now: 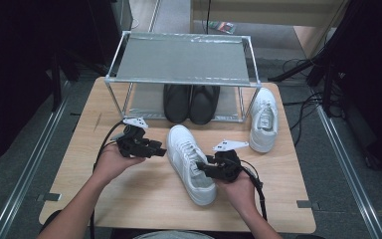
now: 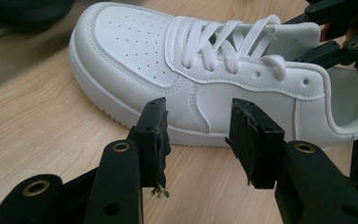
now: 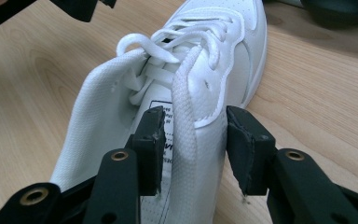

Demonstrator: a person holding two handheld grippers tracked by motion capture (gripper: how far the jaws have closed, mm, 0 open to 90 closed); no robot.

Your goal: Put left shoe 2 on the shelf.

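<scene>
A white lace-up sneaker [image 1: 181, 144] lies on the wooden table [image 1: 144, 196], toe pointing away. My left gripper [image 1: 159, 149] stands open just left of it. In the left gripper view its jaws [image 2: 198, 133] frame the sneaker's side [image 2: 223, 98] without touching. My right gripper [image 1: 202, 168] is at the sneaker's collar. In the right gripper view its open jaws [image 3: 193, 140] straddle the collar wall [image 3: 209, 140] and a loose lace [image 3: 182, 116], one jaw inside the shoe and one outside, with a gap at the inner pad.
A metal shoe rack [image 1: 179, 59] stands at the table's far side, with a pair of black shoes [image 1: 191, 102] under its shelf. A second white sneaker [image 1: 263, 119] sits to the right of the rack. Cables trail from both grippers.
</scene>
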